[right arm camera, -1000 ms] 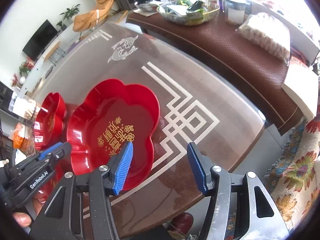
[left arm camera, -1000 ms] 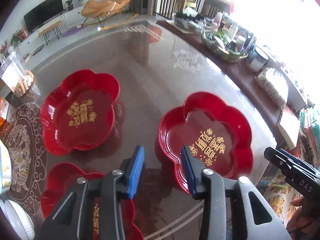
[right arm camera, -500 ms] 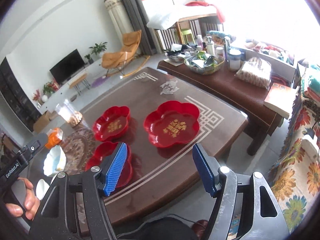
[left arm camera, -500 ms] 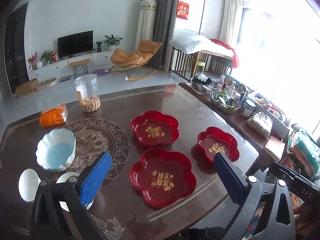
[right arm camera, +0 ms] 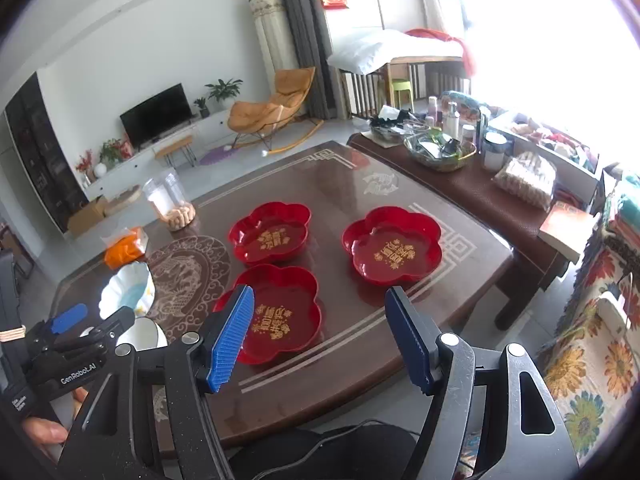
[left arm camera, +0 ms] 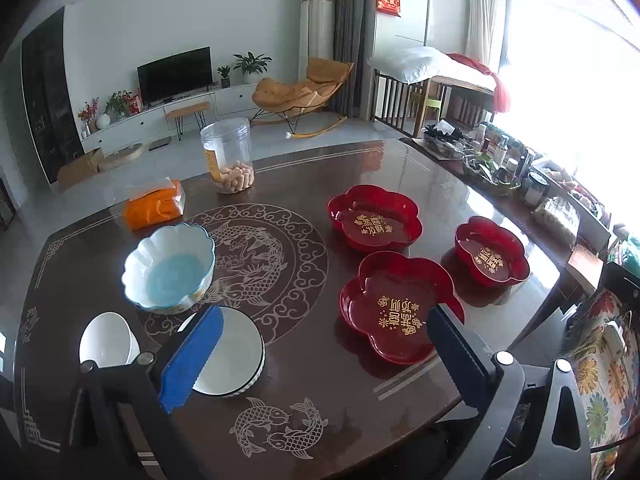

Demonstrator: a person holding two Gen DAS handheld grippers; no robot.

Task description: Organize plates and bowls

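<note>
Three red flower-shaped plates with gold writing sit apart on the dark table: a near one (left arm camera: 400, 308) (right arm camera: 276, 312), a far one (left arm camera: 374, 218) (right arm camera: 270, 232) and a right one (left arm camera: 491, 257) (right arm camera: 394, 244). A scalloped white bowl with a blue inside (left arm camera: 170, 268) (right arm camera: 127, 290), a white plate (left arm camera: 230, 352) and a small white bowl (left arm camera: 106, 338) sit at the left. My left gripper (left arm camera: 320, 356) is open and empty, held above the table's near edge. My right gripper (right arm camera: 322, 336) is open and empty, also high above the near edge.
A clear jar with snacks (left arm camera: 228, 156) and an orange packet (left arm camera: 154, 206) stand at the table's far left. A lower brown side table (right arm camera: 480, 196) with bottles, a basket and a book runs along the right. A flowered cloth (right arm camera: 592, 356) lies beyond the right edge.
Both grippers have pulled up and back from close over the red plates, so the whole table now shows. The left jaws have opened much wider. No plate has moved.
</note>
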